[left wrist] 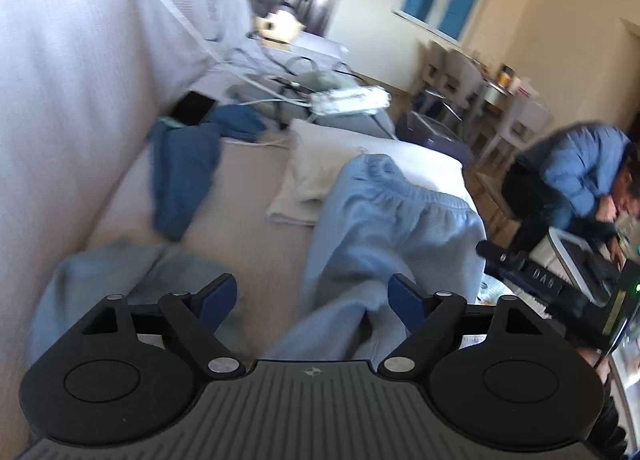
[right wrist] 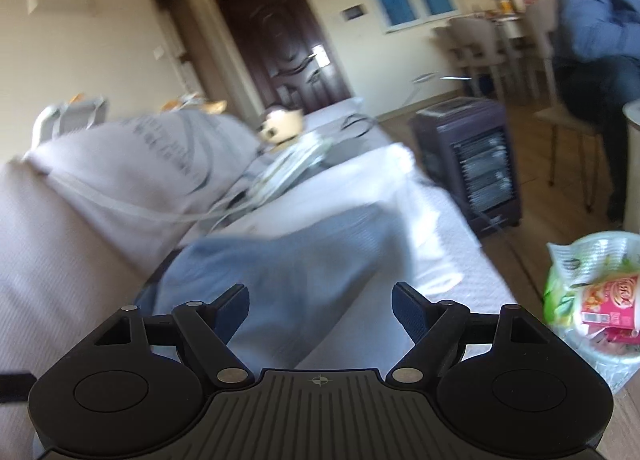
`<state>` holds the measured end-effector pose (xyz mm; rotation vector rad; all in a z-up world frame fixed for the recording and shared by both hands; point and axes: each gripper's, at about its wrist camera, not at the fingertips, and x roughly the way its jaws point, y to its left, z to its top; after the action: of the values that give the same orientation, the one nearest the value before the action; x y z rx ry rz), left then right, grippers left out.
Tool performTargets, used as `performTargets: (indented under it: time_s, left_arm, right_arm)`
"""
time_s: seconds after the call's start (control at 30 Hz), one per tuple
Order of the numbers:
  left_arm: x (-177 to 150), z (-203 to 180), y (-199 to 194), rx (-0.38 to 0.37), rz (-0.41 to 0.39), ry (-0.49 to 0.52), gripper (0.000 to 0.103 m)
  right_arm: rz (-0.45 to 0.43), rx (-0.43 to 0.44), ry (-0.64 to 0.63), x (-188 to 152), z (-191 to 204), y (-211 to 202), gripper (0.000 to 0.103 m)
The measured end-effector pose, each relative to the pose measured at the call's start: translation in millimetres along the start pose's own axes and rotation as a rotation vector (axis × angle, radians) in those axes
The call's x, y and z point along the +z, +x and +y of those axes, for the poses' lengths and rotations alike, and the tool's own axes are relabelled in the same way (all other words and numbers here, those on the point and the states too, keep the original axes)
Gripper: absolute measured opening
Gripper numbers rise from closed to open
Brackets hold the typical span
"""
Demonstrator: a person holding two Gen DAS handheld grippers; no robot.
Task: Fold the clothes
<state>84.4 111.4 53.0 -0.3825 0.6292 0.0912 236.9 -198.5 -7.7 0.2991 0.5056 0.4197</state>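
Observation:
Light blue sweatpants (left wrist: 384, 220) lie on the pale sofa seat (left wrist: 248, 220), waistband away from me, one leg running under my left gripper (left wrist: 312, 300). That gripper stands open above the cloth with nothing pinched between its blue pads. A second light blue fold (left wrist: 120, 268) lies at lower left. In the right wrist view the same light blue garment (right wrist: 288, 260) spreads over the seat in front of my right gripper (right wrist: 320, 304), which is open and holds nothing. A dark blue garment (left wrist: 180, 180) lies crumpled near the sofa back.
A folded cream cloth (left wrist: 320, 168) lies beyond the sweatpants. Cables and a power strip (left wrist: 348, 100) clutter the far seat. A dark heater (right wrist: 468, 164) stands on the floor. A person in a blue jacket (left wrist: 580, 168) sits at the right. A plastic bag of packets (right wrist: 596, 292) is at the right.

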Motion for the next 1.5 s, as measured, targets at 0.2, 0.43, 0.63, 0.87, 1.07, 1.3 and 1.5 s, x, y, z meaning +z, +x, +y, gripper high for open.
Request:
performTargets:
  time_s: [0.2, 0.43, 0.63, 0.87, 1.07, 1.3, 1.5]
  left_arm:
    - [-36.1, 5.1, -46.8, 0.107, -0.036, -0.006, 0.084]
    - [-71.7, 20.7, -61.8, 0.175, -0.031, -0.040, 0.084]
    - [-80.8, 19.8, -64.2, 0.127, -0.043, -0.059, 0.084]
    - [-87.7, 8.1, -53.9, 0.087, -0.010, -0.036, 0.084]
    - [-92.6, 15.1, -50.2, 0.112, 0.003, -0.046, 0.084]
    - [-92.5, 16.8, -48.2, 0.103, -0.011, -0.044, 0.084]
    - [-91.8, 10.6, -38.4, 0.070, -0.030, -0.001, 0.084]
  right_arm:
    - [0.083, 0.090, 0.003, -23.4, 22.0, -28.6, 0.083]
    - [0.168, 0.098, 0.067, -53.1, 30.1, -59.5, 0.083]
    - [0.265, 0.084, -0.015, -83.5, 49.9, -66.8, 0.084]
    - [0.356, 0.095, -0.169, -103.9, 76.0, -53.8, 0.086]
    - [0.386, 0.084, -0.202, -111.4, 79.4, -46.9, 0.086]
    - [0.406, 0.075, -0.221, -115.3, 80.2, -43.2, 0.086]
    - [0.419, 0.058, -0.238, -116.9, 81.6, -39.3, 0.087]
